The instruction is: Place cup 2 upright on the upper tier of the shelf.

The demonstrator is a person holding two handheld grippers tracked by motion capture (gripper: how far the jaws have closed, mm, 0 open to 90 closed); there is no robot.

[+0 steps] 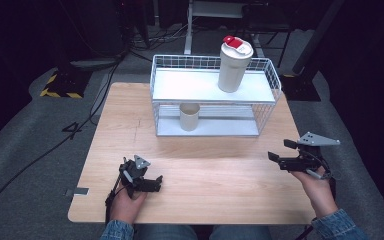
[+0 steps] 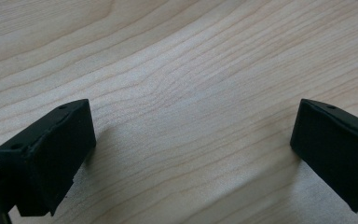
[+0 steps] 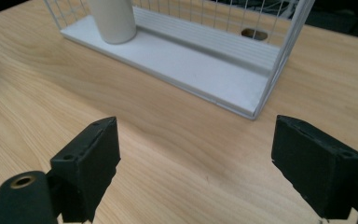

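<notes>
While both grippers rest low near the front of the wooden table (image 1: 220,165), the things nearest them are the two cups in the white wire rack (image 1: 267,75); the small beige cup (image 1: 189,116) stands upright on the rack's lower shelf, towards its left end, and shows in the right gripper view as a pale cylinder on the white shelf board; the tall cream tumbler (image 1: 233,67), closed by a lid with a red tab, stands upright on the upper shelf, right of centre; the rack sits at the far middle of the table, well apart from both hands; the left gripper (image 1: 152,184) lies at the near left, its jaws spread wide over bare wood with nothing between them; the right gripper (image 1: 279,151) is held at the near right, pointing left, its jaws likewise wide apart and empty, the rack's near corner ahead of them; grey floor (image 1: 30,140) with cables surrounds the table
</notes>
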